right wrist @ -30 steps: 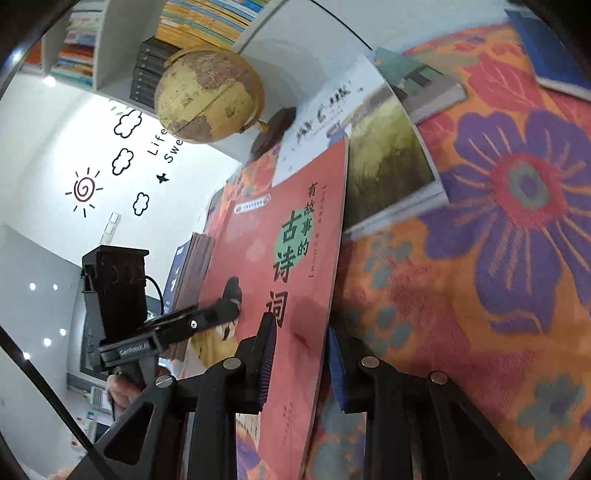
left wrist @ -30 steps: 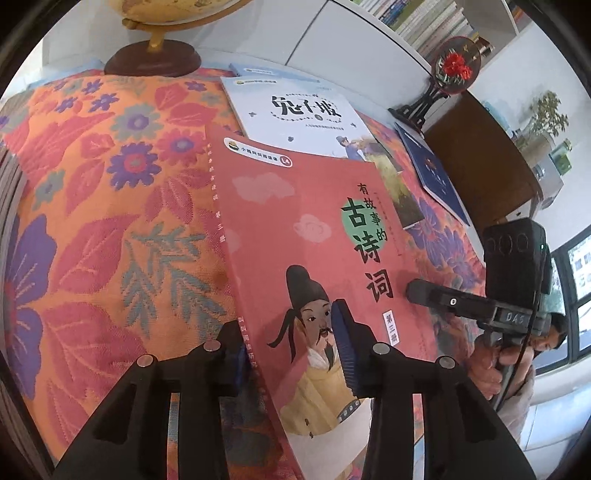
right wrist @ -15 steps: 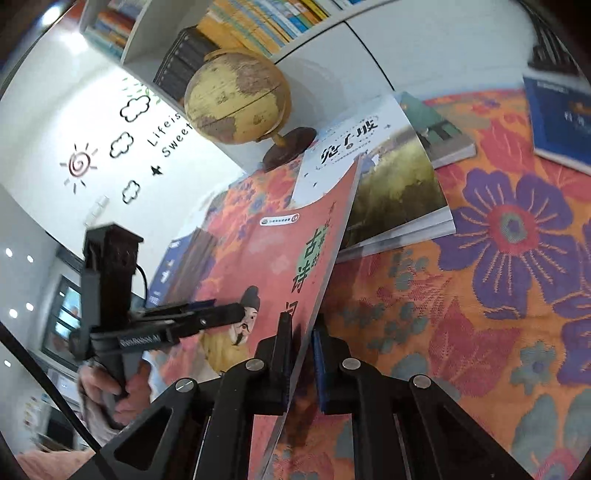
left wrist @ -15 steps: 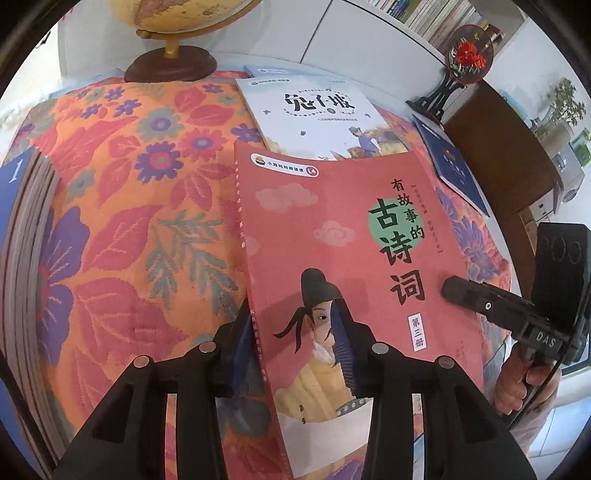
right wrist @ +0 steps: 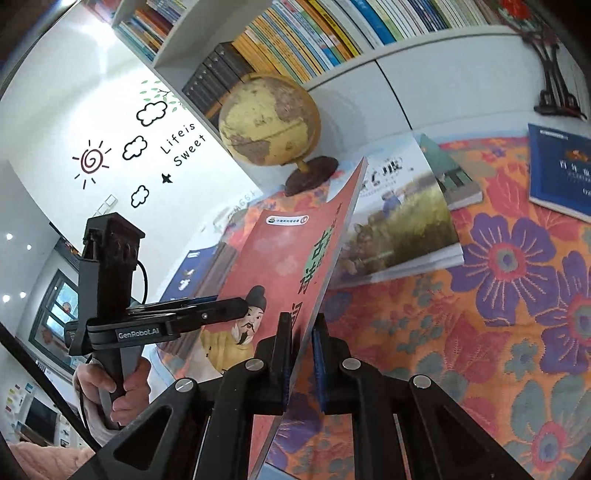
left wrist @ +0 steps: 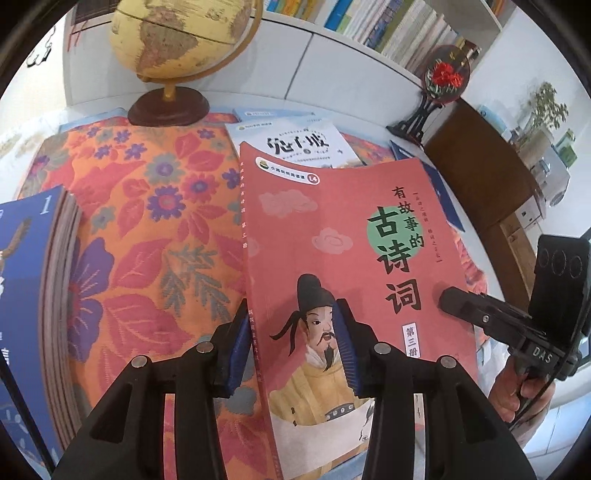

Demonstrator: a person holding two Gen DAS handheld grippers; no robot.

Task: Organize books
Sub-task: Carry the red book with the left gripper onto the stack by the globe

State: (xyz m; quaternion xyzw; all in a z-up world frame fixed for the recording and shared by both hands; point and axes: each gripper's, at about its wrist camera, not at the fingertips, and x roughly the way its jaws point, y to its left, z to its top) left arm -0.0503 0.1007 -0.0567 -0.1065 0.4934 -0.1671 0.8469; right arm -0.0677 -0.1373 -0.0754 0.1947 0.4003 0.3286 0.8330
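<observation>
Both grippers are clamped on the red book (left wrist: pixel 343 266), which hangs tilted above the flowered cloth (left wrist: pixel 147 251). Left gripper (left wrist: pixel 291 350) pinches the near spine-side corner, one pad under the spine edge and the other flat on the cover over the painted figure. Right gripper (right wrist: pixel 300 363) has its jaws drawn tight on the book's opposite long edge, the cover rising away from it on edge; in the left wrist view it (left wrist: pixel 448 299) shows to the right, its tip against the cover, with a hand (left wrist: pixel 517 391) on its handle.

Just beyond the book's far edge lies a white-covered book (left wrist: pixel 299 142) on top of another, partly hidden by the lifted cover. To the left of the left gripper sits a stack of books (left wrist: pixel 33 295) with a blue cover on top. A dark blue book (right wrist: pixel 557 170) lies far right of the right gripper on the cloth. Behind them a globe (left wrist: pixel 184 40) stands at the cloth's far edge, before a white cabinet and a bookshelf (right wrist: pixel 314 33).
</observation>
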